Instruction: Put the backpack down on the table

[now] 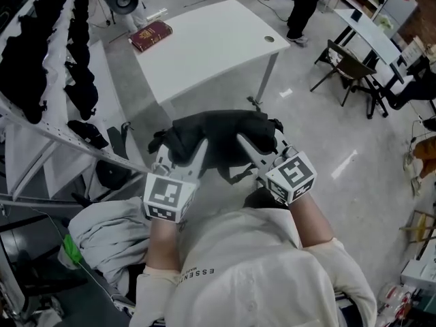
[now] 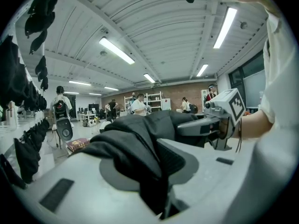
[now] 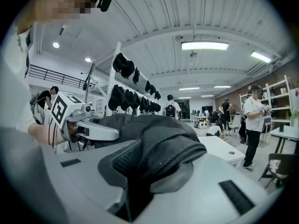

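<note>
The left hand-held gripper [image 1: 185, 154] and right hand-held gripper [image 1: 248, 146] each clamp a fold of the black backpack [image 1: 219, 133], held in air short of the near edge of the bench [image 1: 211, 46]. I'd carry it level over the middle, then lower.

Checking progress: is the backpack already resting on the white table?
No, the backpack hangs from the left hand-held gripper and right hand-held gripper, short of the white table.

Left tool [image 1: 182, 152] and right tool [image 1: 262, 148] reach forward level, both gripping.
</note>
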Tool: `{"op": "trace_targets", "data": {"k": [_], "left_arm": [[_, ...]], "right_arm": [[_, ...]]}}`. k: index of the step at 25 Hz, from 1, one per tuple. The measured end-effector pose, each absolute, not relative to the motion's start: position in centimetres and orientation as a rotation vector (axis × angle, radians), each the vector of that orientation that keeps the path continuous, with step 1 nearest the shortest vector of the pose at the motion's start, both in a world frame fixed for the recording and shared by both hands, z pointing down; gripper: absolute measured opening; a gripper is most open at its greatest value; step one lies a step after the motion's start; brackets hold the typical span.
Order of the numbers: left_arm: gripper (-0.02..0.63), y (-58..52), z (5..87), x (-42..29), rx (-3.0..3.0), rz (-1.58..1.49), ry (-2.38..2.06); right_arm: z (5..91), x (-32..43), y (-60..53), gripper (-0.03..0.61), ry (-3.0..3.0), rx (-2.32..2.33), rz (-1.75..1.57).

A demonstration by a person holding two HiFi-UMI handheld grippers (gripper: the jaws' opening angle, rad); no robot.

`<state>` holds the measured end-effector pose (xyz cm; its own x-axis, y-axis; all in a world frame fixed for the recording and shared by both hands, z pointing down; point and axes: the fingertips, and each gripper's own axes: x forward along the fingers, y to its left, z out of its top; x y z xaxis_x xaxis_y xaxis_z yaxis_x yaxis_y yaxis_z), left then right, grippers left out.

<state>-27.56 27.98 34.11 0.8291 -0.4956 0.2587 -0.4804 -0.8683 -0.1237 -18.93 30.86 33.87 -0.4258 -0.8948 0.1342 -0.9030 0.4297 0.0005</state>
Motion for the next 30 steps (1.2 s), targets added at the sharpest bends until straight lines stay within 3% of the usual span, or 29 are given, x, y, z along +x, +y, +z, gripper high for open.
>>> {"op": "trace_targets", "data": {"k": [30], "left_arm": [[0.109, 4.2, 32.3, -1.2, -2.849, -0.415, 1.259]], "right_arm": [[32.0, 7.9, 4.1, 0.083, -2.790, 1.151, 0.018]]}}
